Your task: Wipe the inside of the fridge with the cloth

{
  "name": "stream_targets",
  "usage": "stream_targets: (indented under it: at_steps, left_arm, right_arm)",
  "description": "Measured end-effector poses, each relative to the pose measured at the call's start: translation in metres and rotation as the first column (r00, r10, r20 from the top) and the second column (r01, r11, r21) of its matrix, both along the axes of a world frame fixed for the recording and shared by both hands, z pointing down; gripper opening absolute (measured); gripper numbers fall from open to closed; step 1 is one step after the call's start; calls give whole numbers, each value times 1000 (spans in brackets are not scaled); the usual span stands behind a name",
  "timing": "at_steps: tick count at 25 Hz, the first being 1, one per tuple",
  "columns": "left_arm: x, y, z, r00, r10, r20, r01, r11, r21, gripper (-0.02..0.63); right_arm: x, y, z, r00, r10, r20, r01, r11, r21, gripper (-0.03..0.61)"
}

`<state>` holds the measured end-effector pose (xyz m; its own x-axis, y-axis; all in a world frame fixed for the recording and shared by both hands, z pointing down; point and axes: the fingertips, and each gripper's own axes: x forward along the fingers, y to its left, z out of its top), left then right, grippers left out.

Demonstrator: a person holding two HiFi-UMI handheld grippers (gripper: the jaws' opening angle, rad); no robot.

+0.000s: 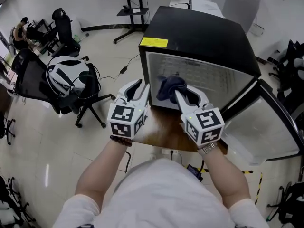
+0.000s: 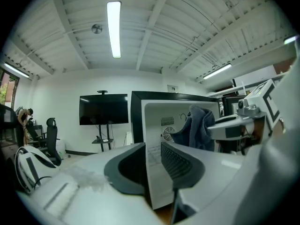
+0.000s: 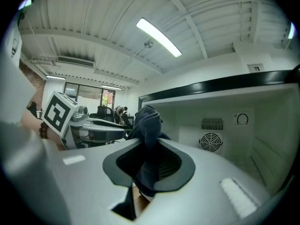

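My right gripper (image 1: 183, 93) pinches the dark blue cloth (image 1: 170, 85), bunched just inside the open front of the fridge (image 1: 199, 32), near its left wall. My left gripper (image 1: 137, 87) is clamped on that wall's front edge (white liner between the pads). The fridge stands on the wooden tabletop (image 1: 161, 127).

Head cam's up top, looking steeply down on the left tool (image 1: 141, 86), right tool (image 1: 183, 93), the counter's (image 1: 164, 127) front edge and the open fridge (image 1: 199, 42). Left tool cam rides low, roughly level, tight up against the fridge's left wall. Right tool cam stares into the fridge's inside. All three catch the cloth (image 1: 171, 85).
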<state>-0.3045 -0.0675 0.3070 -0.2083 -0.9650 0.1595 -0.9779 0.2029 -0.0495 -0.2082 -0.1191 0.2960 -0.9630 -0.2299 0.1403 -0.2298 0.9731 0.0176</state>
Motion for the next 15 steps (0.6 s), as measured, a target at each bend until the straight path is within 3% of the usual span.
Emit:
stream_targets:
  at_steps: [7,15]
  left_arm:
    - [-29,-19,15,998,55,-17,-56,998,-34,131]
    - [-32,-33,24,988,152,-26,-153,987,-52,140]
  right_arm:
    - [-42,-19,8,999,29,-18,-28,1000,13,54]
    - [-80,-21,5,1000,1,-9,-1,997,71,54]
